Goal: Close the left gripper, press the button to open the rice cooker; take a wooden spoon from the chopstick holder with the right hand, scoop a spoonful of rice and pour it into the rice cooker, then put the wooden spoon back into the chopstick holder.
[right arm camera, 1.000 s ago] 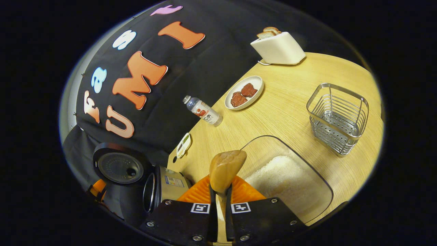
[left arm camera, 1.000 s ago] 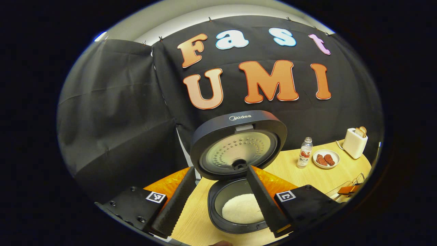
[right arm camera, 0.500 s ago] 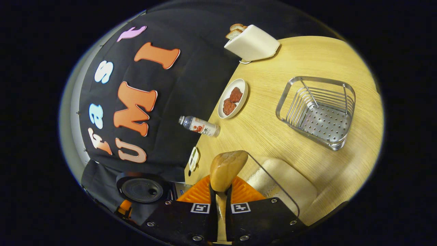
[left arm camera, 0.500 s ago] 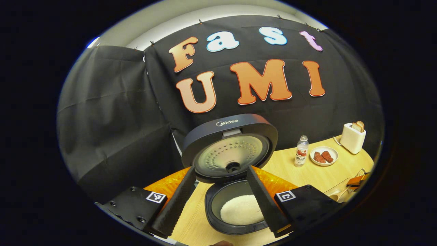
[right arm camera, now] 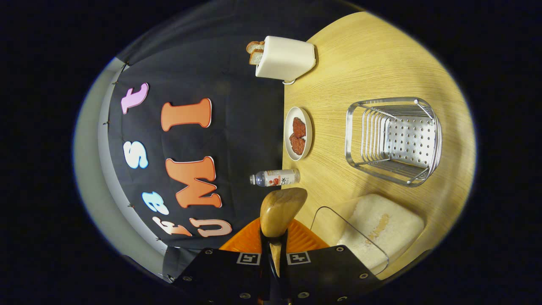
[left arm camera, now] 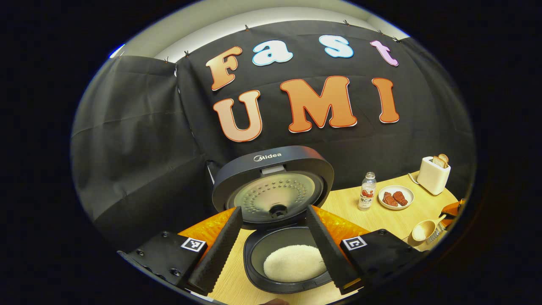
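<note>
The dark rice cooker (left arm camera: pixel 271 186) stands with its lid raised, and white rice lies in its pot (left arm camera: pixel 292 262). My left gripper (left arm camera: pixel 273 209) is open, its fingers on either side of the pot, touching nothing. My right gripper (right arm camera: pixel 274 241) is shut on the handle of the wooden spoon (right arm camera: pixel 281 209), whose bowl sticks out ahead. In the right gripper view the scene is rolled about a quarter turn. The metal chopstick holder (right arm camera: pixel 391 140) stands on the table, with the clear rice container (right arm camera: pixel 372 228) beside it. The spoon (left arm camera: pixel 423 231) also shows at the far right of the left gripper view, over the table.
On the wooden table (right arm camera: pixel 364 63) are a white toaster (right arm camera: pixel 286 57) with bread, a plate (right arm camera: pixel 298 133) with red pieces and a small bottle (right arm camera: pixel 275 177), all along the black cloth wall. The same toaster (left arm camera: pixel 432 174), plate (left arm camera: pixel 396 197) and bottle (left arm camera: pixel 366 191) stand right of the cooker.
My right gripper has rolled further with the spoon, so the cooker has left its view. The spoon has come into the left gripper view at the right. The left gripper has shifted slightly.
</note>
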A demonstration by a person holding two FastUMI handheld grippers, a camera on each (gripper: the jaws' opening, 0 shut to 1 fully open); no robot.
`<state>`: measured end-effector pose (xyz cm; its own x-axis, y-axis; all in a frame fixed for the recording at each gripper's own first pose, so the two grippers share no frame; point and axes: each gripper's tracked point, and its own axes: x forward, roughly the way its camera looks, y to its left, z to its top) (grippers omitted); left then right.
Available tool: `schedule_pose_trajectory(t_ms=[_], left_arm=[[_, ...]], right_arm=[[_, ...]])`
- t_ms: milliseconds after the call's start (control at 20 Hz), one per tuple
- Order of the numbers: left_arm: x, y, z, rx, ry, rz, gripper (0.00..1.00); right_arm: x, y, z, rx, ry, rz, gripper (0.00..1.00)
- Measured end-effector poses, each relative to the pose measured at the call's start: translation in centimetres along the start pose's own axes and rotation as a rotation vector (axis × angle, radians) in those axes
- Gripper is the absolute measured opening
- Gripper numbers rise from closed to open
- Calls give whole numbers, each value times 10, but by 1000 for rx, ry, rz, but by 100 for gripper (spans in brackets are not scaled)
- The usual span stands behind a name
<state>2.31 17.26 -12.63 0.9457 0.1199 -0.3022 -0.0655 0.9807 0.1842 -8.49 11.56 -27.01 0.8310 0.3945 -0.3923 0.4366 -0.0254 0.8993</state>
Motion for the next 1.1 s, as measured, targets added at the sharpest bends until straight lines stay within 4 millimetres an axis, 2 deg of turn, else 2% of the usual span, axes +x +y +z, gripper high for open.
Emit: schedule_pose_trajectory(t_ms=[100, 200, 300, 350, 500, 700, 750, 800, 850, 1100], left_arm=[[0, 1, 5, -14, -11, 8, 96], [-2, 3, 8, -33, -20, 15, 100], [-4, 8, 9, -45, -24, 30, 96], [-6, 13, 9, -47, -26, 42, 100], [-13, 32, 5, -59, -28, 83, 100], [-21, 69, -10, -89, -7, 161, 96], [-23, 79, -15, -97, 1, 180, 100], [-26, 89, -21, -104, 10, 200, 96], [-28, 98, -27, -115, 19, 213, 97], [-38, 125, -47, -132, 43, 272, 100]], right_arm=[[2, 19, -8, 32, 26, 31, 8], [10, 44, -17, 59, 62, 74, 8], [20, 66, -29, 64, 101, 108, 8], [24, 76, -38, 62, 125, 122, 8], [40, 105, -64, 58, 195, 149, 8], [63, 123, -110, 19, 291, 140, 8], [67, 127, -122, 3, 307, 138, 8], [74, 131, -132, -21, 319, 138, 8], [80, 133, -143, -44, 333, 135, 8], [118, 145, -185, -115, 379, 110, 8]])
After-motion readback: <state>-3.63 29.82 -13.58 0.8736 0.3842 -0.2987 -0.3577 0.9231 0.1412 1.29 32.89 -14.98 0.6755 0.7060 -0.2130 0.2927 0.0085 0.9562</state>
